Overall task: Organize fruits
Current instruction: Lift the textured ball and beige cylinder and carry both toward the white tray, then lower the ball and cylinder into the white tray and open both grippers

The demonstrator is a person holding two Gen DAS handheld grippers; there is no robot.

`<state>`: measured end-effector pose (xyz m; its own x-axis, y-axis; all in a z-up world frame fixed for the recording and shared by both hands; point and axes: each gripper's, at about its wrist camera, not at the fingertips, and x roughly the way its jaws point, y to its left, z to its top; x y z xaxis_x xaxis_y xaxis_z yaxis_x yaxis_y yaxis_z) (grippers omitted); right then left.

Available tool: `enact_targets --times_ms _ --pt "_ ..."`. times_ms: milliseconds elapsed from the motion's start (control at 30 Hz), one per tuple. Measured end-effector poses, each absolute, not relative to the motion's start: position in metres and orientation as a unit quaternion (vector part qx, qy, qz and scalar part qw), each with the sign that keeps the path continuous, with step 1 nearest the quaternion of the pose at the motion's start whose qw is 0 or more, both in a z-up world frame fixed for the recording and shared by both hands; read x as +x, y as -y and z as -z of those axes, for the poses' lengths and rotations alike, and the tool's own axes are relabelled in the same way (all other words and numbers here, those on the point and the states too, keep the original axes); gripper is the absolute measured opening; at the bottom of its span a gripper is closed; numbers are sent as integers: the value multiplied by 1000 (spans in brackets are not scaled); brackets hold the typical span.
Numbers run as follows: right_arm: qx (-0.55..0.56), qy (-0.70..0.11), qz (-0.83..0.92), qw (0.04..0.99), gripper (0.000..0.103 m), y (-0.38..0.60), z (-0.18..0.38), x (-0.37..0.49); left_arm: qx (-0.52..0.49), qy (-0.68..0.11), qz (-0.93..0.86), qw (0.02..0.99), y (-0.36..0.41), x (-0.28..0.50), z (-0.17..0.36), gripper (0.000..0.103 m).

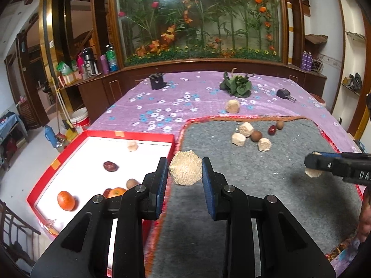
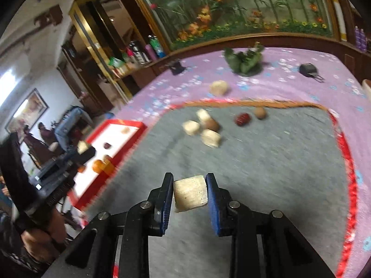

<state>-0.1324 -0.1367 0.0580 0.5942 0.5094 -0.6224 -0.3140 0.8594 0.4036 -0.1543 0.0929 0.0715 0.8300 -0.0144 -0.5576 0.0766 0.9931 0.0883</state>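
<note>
My left gripper (image 1: 185,170) is shut on a beige grainy block (image 1: 185,171) and holds it above the grey mat's left edge, beside the red-rimmed white tray (image 1: 148,137). The tray holds two oranges (image 1: 66,200), a dark date (image 1: 110,166), a brown round fruit (image 1: 132,183) and a beige block (image 1: 132,145). My right gripper (image 2: 189,193) is shut on another beige block (image 2: 190,193) above the grey mat (image 2: 266,166). Several beige blocks (image 1: 245,129), brown round fruits (image 1: 256,136) and a red date (image 1: 272,130) lie on the mat's far part.
A purple flowered cloth (image 1: 176,97) covers the table. On it are one beige block (image 1: 232,105), a green leafy bunch (image 1: 237,85), a black cylinder (image 1: 157,81) and a small black device (image 1: 284,93). The table drops off left of the tray.
</note>
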Motion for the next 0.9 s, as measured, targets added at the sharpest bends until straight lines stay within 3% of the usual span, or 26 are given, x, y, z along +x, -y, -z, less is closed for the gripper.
enact_targets --times_ms 900 --pt "106 -381 -351 849 27 -38 -78 -99 0 -289 -66 955 -195 -158 -62 28"
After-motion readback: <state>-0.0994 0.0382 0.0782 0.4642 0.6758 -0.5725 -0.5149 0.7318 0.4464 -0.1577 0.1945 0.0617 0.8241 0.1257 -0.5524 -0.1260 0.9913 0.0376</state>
